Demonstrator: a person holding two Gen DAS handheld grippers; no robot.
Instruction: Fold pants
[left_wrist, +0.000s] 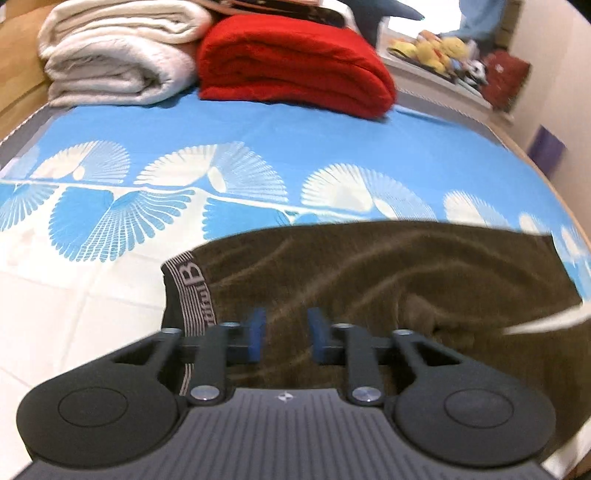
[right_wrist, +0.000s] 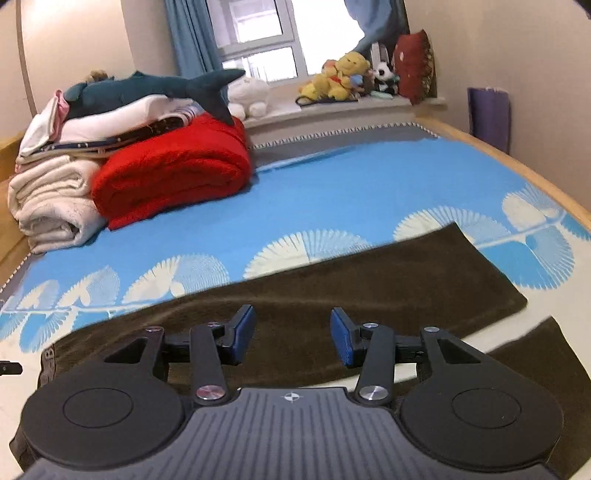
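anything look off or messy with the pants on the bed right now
Mostly tidy. The brown pants lie flat across the blue patterned bedspread, but the fabric near the waistband is rippled, and the two legs splay apart at the far end, showing a wedge of bedspread. Neither tool holds any cloth.

Pants (left_wrist: 369, 280): dark brown, soft fleecy fabric, lying flat but rippled, directly below and ahead of the left gripper (left_wrist: 285, 334). Waistband (left_wrist: 188, 291) is striped black/white elastic with lettering, just left of that gripper's left pad. In the right wrist view the pants (right_wrist: 369, 291) run as a long band from lower left to upper right under the right gripper (right_wrist: 291, 336), far leg end squared off. A second leg section (right_wrist: 532, 354) sits low right of it, a pale gap between.
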